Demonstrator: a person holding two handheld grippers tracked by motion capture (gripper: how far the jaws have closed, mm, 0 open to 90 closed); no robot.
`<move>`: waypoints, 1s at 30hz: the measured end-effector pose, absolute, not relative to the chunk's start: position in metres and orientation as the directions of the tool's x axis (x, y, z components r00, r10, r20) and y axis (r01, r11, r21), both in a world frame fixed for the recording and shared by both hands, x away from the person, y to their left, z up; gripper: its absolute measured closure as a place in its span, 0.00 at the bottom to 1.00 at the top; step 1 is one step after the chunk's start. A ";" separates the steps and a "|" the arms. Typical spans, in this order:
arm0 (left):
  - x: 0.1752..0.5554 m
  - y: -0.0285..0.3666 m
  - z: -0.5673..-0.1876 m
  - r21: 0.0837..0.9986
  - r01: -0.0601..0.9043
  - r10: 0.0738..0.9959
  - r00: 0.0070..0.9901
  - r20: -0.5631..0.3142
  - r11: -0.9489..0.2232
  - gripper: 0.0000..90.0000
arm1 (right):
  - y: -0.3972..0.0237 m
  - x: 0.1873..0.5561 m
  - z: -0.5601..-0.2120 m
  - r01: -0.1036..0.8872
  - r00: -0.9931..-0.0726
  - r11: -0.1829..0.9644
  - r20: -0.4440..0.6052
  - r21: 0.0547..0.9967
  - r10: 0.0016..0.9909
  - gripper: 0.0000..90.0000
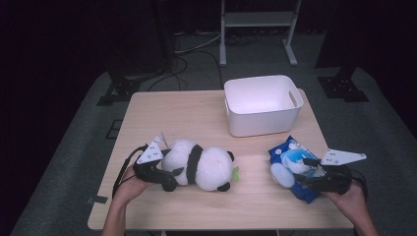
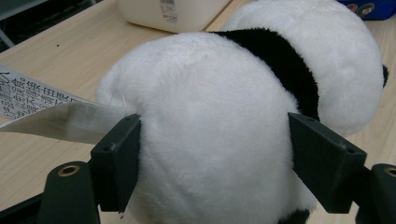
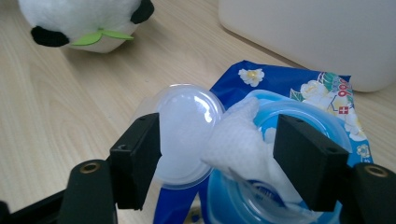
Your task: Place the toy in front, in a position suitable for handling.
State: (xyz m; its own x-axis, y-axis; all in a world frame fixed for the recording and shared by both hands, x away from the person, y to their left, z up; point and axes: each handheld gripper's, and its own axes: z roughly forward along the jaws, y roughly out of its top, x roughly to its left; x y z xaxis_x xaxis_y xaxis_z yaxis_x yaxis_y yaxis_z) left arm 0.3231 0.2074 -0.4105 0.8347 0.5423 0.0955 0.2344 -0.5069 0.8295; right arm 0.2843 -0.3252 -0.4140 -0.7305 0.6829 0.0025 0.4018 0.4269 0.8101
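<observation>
Panda (image 1: 204, 167) lower left of frame, my left gripper (image 1: 169, 179) clamped on its rump. Right gripper (image 1: 307, 178) spread wide around the wipe (image 3: 238, 140), not pinching. Next: lift panda into bin (image 1: 263, 123).

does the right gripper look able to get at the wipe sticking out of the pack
Probably yes: the pack's lid is flipped open, and the right gripper already has its open jaws on either side of the wipe, with nothing covering it.
</observation>
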 end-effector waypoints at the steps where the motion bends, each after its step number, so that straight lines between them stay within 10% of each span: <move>1: 0.322 0.205 -0.410 0.830 0.234 0.542 0.835 0.095 -0.507 0.24 | -0.325 0.287 -0.414 0.401 -0.733 0.436 -0.003 0.805 0.680 0.39; 11: 0.315 0.184 -0.409 0.822 0.242 0.537 0.839 0.090 -0.516 0.23 | -0.318 0.303 -0.417 0.435 -0.731 0.521 -0.050 0.735 0.681 0.54; 19: 0.309 0.175 -0.408 0.820 0.242 0.518 0.852 0.077 -0.519 0.21 | -0.318 0.311 -0.420 0.471 -0.727 0.543 -0.043 0.695 0.685 0.85; 30: 0.305 0.176 -0.406 0.814 0.244 0.507 0.859 0.072 -0.528 0.21 | -0.320 0.313 -0.405 0.494 -0.713 0.494 0.009 0.716 0.701 0.92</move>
